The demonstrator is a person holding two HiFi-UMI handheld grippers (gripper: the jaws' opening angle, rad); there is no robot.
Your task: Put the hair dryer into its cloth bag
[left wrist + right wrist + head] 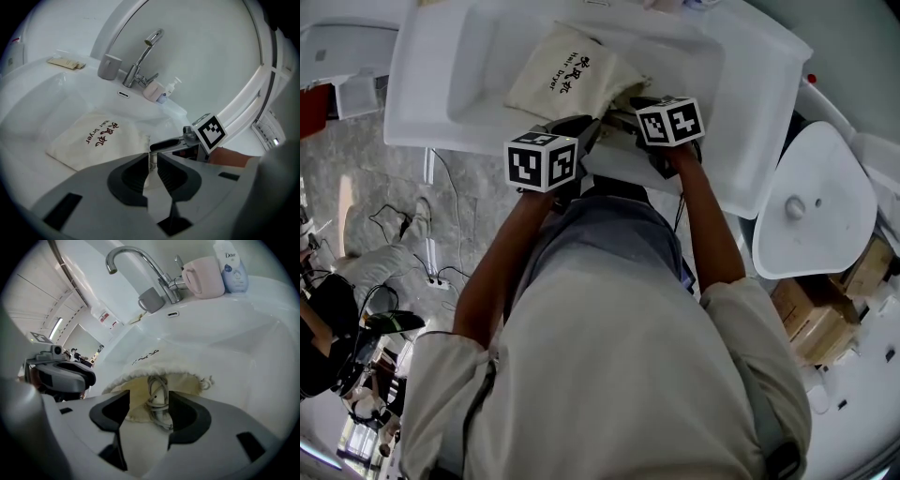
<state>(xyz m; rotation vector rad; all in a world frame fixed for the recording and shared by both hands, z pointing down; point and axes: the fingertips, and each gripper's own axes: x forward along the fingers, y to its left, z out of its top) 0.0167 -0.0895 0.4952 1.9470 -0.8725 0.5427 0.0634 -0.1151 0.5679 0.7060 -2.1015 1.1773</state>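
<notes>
A person (609,375) bends over a white washbasin (750,112), a gripper in each hand, where a cream cloth bag (567,80) printed "hair dryer" lies flat in the bowl at about 11 o'clock from the person, its open mouth turned toward the two tools. The left gripper (153,161) has its fingers drawn nearly together, pinching a fold of the bag's rim at the mouth, the printed face of the bag stretching away from it toward 10 o'clock. Just beside it, at its 2 o'clock, the right gripper (147,406) points down into the same opening with its fingers spread. The hair dryer's coiled cord (158,401) sits between them in the mouth of the bag, lying against one finger while the other stands clear of it. The gathered drawstring hem arches over the cord, and the rest of the dryer cannot be made out inside the cloth. At the far side of the basin, at 12 o'clock from the person, a chrome faucet (140,263) curves over the bowl. A grey cup (109,66) stands on the rim at the faucet's 9 o'clock, and a pink cup (201,276) and a white pump bottle (232,266) stand together at its 3 o'clock.
</notes>
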